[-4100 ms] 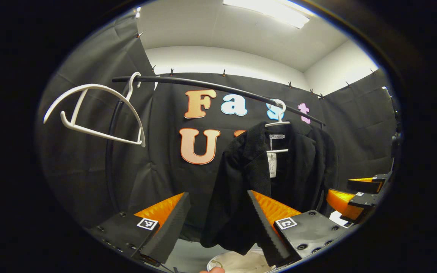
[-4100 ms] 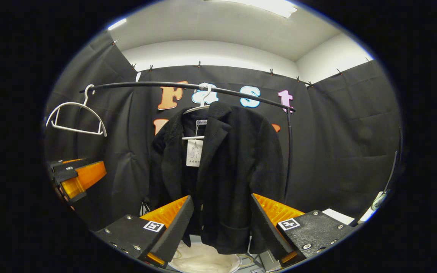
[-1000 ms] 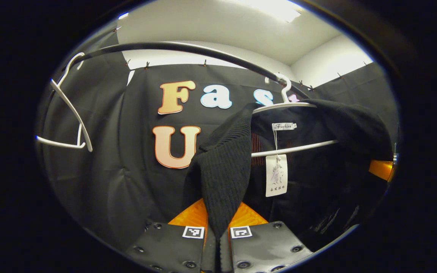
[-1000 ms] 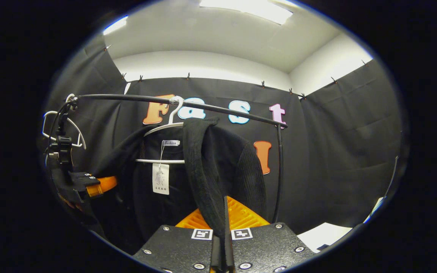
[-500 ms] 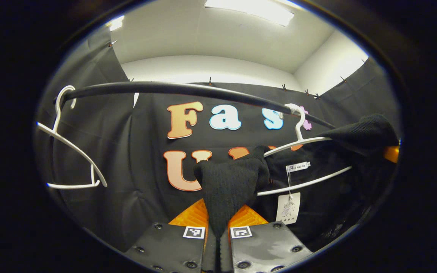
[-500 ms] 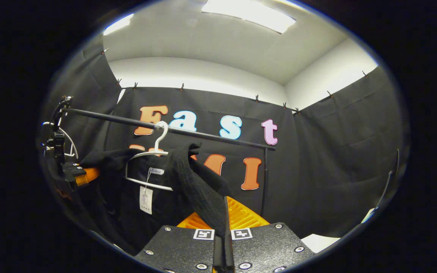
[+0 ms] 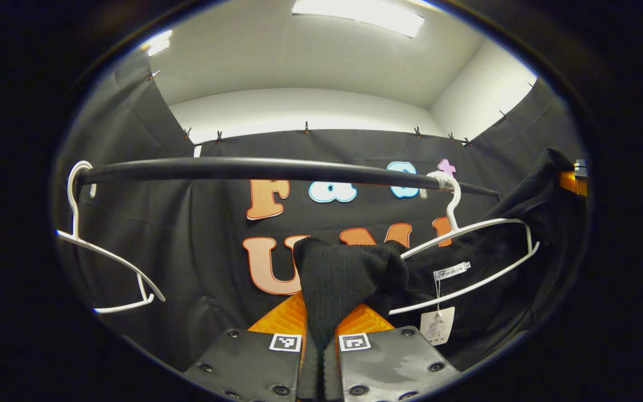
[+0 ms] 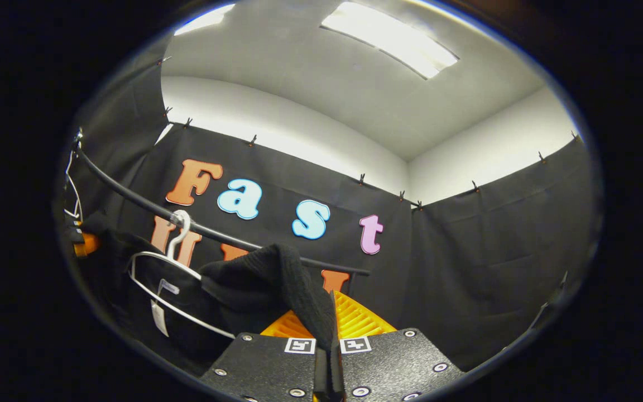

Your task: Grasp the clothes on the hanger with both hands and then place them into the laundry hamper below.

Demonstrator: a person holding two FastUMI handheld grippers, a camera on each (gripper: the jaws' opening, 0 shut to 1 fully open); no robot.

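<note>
Below the rail (image 7: 277, 167), the left gripper (image 7: 321, 326) and right gripper (image 8: 330, 329) each clamp a fold of the black jacket (image 7: 349, 273) (half off its white hanger (image 7: 483, 257), collar pulled forward).

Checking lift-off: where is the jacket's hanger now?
In the left gripper view, the hanger hangs from the rail at right, beside the jacket.

"Fashion" on neck label (image 7: 452, 271) of black jacket (image 7: 349, 279), hang tag (image 7: 436, 326) print too small.
</note>
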